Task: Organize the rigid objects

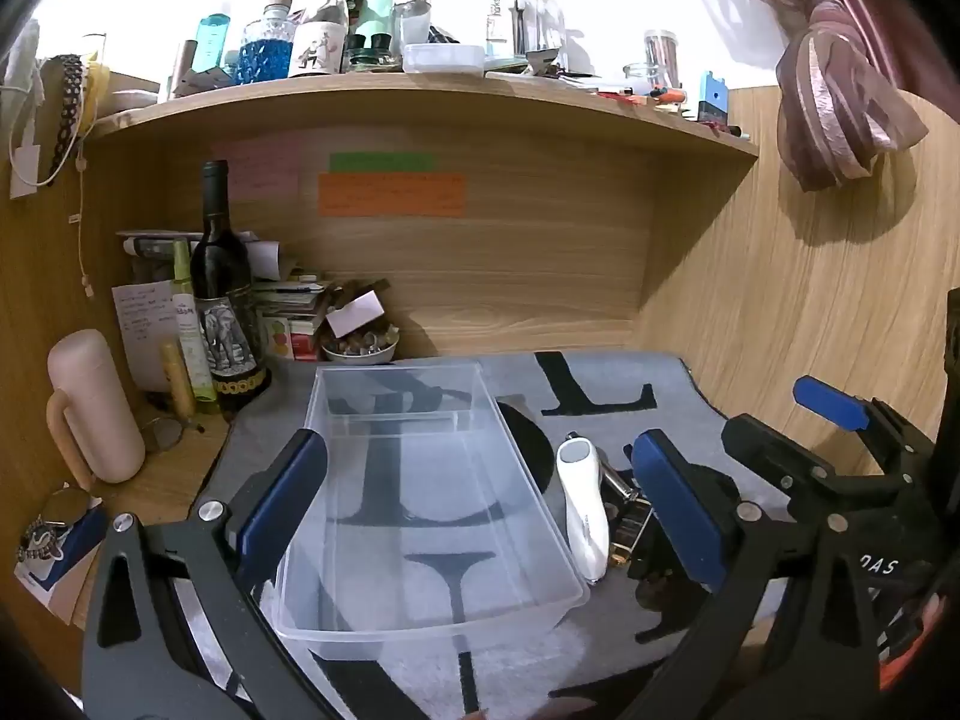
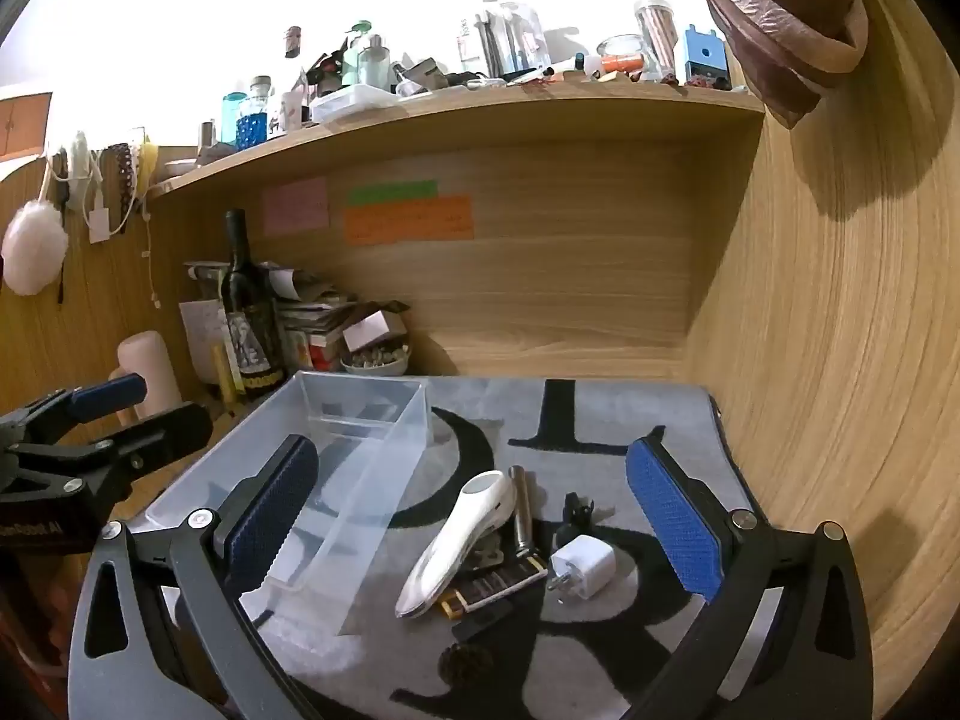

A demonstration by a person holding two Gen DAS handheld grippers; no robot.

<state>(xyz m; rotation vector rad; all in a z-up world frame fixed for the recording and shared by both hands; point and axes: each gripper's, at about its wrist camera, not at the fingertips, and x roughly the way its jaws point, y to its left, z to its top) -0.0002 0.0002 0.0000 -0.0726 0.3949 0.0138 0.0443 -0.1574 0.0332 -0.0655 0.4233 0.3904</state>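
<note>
An empty clear plastic bin (image 1: 420, 480) stands on a grey mat with black letters (image 1: 600, 384). My left gripper (image 1: 480, 504) is open, above and in front of the bin, nothing between its pads. Right of the bin lies a white handheld device (image 2: 462, 540), with a metal cylinder (image 2: 522, 510), a dark flat bar (image 2: 498, 588), a white plug adapter (image 2: 582, 567), a small black piece (image 2: 576, 516) and a pine cone (image 2: 465, 663) around it. My right gripper (image 2: 471, 519) hovers open over this pile, touching none of it. Each gripper shows in the other's view: right (image 1: 804, 420), left (image 2: 138, 411).
A dark wine bottle (image 1: 225, 294), a pink mug (image 1: 96, 408), a bowl of small items (image 1: 360, 348) and stacked papers crowd the back left. A cluttered shelf (image 1: 420, 102) runs overhead. A wooden wall (image 2: 840, 360) closes the right side. Glasses (image 1: 162, 432) lie left of the mat.
</note>
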